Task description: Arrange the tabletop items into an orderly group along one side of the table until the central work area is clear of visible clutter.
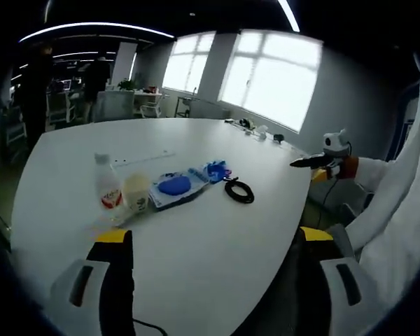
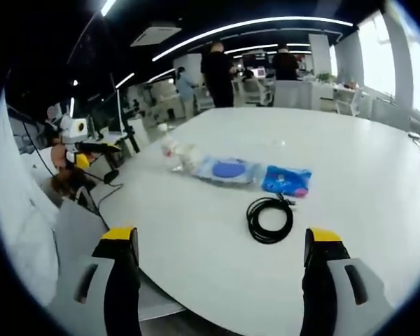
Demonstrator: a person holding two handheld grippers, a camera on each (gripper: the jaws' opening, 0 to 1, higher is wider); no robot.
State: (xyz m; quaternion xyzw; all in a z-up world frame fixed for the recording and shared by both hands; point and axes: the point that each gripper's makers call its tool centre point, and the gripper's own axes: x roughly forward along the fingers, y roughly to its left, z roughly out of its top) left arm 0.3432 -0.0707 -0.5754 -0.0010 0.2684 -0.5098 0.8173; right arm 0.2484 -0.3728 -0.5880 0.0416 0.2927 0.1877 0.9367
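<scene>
Both grippers, left gripper (image 1: 213,238) and right gripper (image 2: 224,238), being held wide apart with nothing between the jaws, bottle (image 1: 108,183), cup (image 1: 136,192), blue-disc packet (image 1: 175,187), blue bag (image 1: 215,170) and coiled black cable (image 1: 239,190) being kept in a row on the white table (image 1: 196,259).

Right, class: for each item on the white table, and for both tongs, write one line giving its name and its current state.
Clear plastic bottle with red label: upright, capped.
Cream cup: upright beside the bottle.
Clear bag holding a blue disc: lying flat.
Blue crumpled packet: lying flat.
Black cable: coiled, lying flat.
Left tongs: open, holding nothing.
Right tongs: open, holding nothing.
</scene>
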